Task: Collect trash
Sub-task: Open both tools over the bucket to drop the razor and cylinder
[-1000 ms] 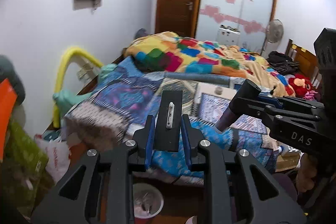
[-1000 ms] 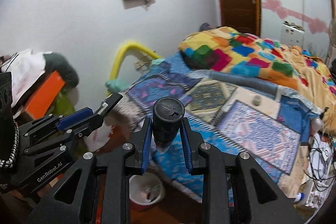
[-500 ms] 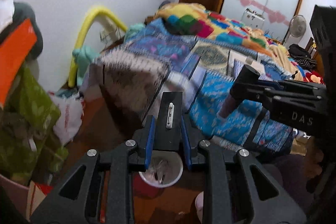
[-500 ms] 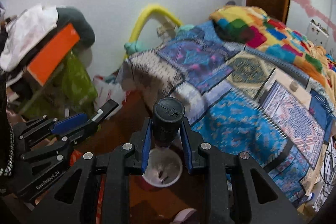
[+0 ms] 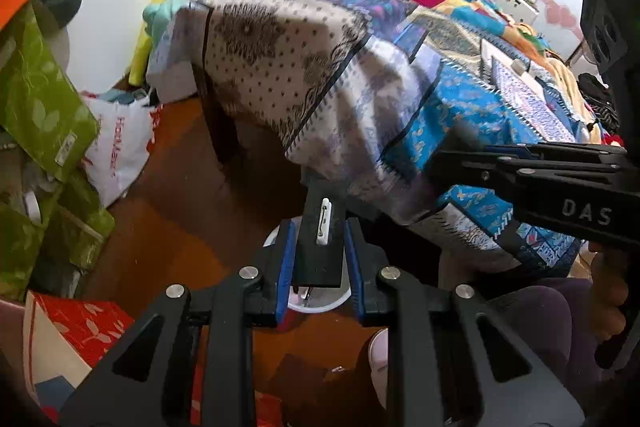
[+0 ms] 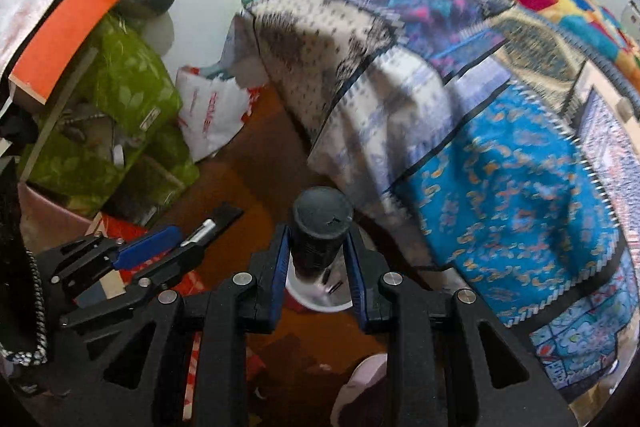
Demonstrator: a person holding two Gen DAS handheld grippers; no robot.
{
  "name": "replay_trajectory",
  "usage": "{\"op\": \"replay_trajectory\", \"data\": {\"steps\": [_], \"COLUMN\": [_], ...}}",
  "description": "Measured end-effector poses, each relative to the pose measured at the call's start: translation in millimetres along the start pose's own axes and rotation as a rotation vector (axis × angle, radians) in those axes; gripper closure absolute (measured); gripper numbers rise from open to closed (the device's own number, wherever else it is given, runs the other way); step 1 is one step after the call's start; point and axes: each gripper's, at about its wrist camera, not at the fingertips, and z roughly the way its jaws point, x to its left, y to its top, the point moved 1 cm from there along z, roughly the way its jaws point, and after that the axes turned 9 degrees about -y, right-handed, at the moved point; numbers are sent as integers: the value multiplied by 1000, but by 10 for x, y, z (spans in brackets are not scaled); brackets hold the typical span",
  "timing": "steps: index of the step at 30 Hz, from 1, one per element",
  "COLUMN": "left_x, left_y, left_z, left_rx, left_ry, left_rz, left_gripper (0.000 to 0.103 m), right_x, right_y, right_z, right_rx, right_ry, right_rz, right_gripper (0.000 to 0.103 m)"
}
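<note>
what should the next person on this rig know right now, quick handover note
Left gripper: shut on a flat black piece with a white clip.
Right gripper: shut on a dark cylinder with a round cap.
White bin: on the wooden floor beside the bed's patterned quilt, straight under both grippers, some scraps already in it.
Done: both items picked up and brought over the bin.
Left: release both into the bin, then look for more trash.
</note>
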Motion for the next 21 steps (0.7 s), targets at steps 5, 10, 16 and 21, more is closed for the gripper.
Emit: {"op": "replay_trajectory", "data": {"steps": [5, 10, 16, 21], "left_x": [65, 36, -36, -162], "left_y": [30, 86, 164, 215], "left_z": [151, 285, 448, 390], "left_rx": [30, 50, 67, 57], "left_ry": [-1, -22, 15, 19], "left_rz": [-19, -26, -28, -3], "left_gripper": [79, 79, 69, 69], "right_x": [-26, -104, -264, -415], "right_y": [53, 54, 32, -34], "right_z": [178, 119, -32, -184], "right_rx": [80, 60, 20, -18], "right_ry": [66, 32, -3, -37], "right_rz": [27, 27, 24, 25], "right_gripper": [65, 65, 65, 65]}}
